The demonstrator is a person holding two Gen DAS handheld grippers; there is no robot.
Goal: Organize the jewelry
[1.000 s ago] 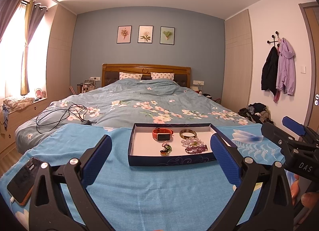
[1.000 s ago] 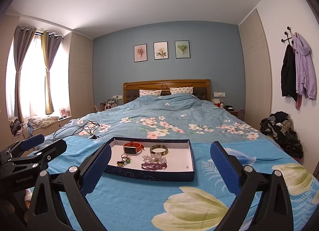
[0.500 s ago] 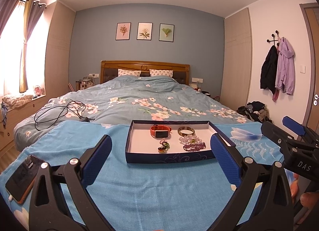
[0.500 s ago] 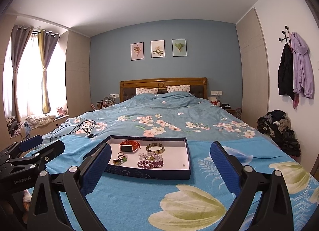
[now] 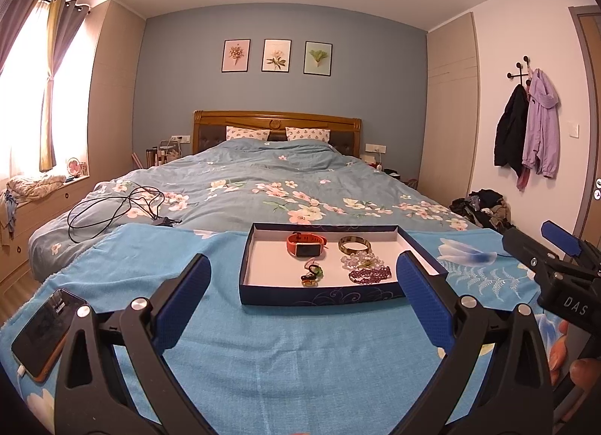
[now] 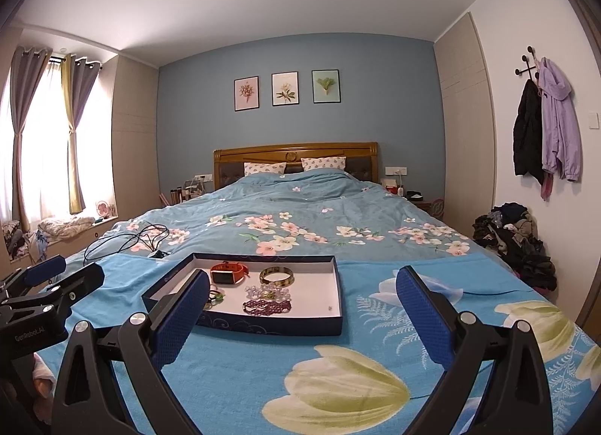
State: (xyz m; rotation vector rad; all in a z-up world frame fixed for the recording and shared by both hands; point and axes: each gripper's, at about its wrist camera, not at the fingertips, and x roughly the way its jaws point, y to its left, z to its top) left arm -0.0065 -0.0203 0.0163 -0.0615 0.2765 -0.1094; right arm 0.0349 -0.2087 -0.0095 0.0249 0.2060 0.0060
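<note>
A shallow dark-blue tray [image 5: 323, 296] with a white floor sits on a blue floral cloth at the foot of the bed. In it lie an orange watch [image 5: 306, 245], a gold bangle [image 5: 354, 245], a clear bead bracelet [image 5: 360, 260], a purple bead bracelet [image 5: 370, 274] and small green pieces [image 5: 311, 273]. My left gripper [image 5: 302, 260] hovers open just short of the tray, holding nothing. My right gripper [image 6: 303, 275] is also open and empty, with the tray [image 6: 270, 324] ahead and slightly left. The watch [image 6: 227, 273] and bangle [image 6: 277, 276] lie at the tray's far side.
A phone [image 5: 41, 333] lies on the cloth's left edge. A black cable [image 5: 116, 206] is coiled on the quilt behind it. Clothes are piled on the floor [image 6: 514, 243] to the right of the bed. The blue cloth [image 6: 375, 341] stretches right of the tray.
The right gripper has moved closer to the tray, which now sits further left in its view. The left view has tilted up slightly. Both grippers stay open.
</note>
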